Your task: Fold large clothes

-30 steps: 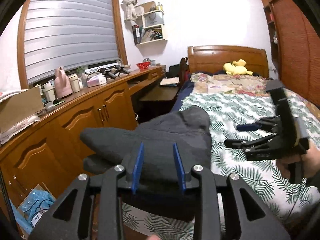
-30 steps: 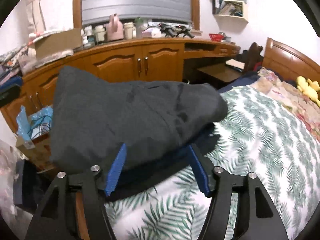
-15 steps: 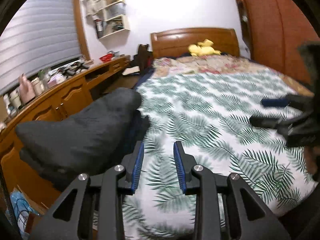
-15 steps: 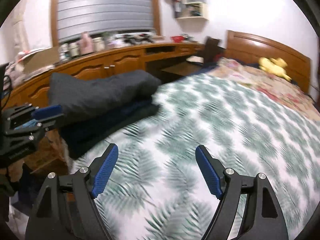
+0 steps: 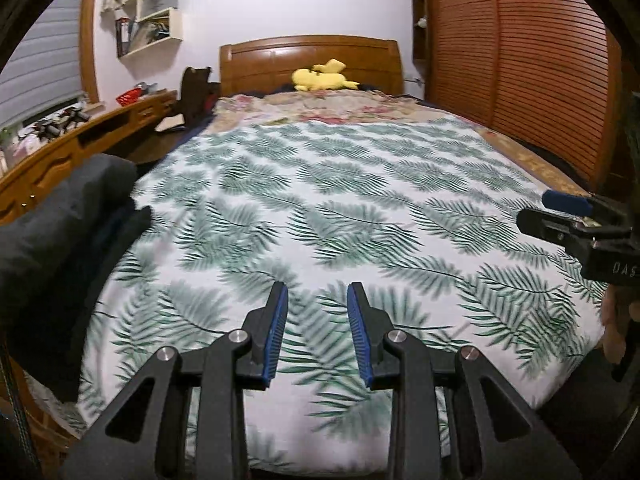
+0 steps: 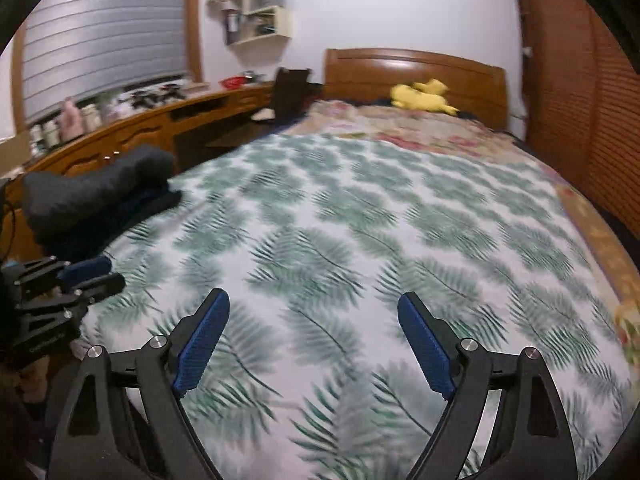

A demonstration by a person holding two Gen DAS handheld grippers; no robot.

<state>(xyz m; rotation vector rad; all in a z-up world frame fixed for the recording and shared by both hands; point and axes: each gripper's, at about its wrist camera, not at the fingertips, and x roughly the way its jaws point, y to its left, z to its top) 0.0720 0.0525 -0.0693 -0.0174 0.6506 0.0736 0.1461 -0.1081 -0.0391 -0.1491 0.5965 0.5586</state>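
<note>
Now both tools, left tool and right tool, are apart and empty; the right's jaws just spread wider. Folded dark clothes by the bed edge could slide off if bumped.

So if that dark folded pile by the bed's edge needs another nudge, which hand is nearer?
Probably left: the left gripper hangs beside the dark folded clothes; the right gripper is farther across the bed.
</note>
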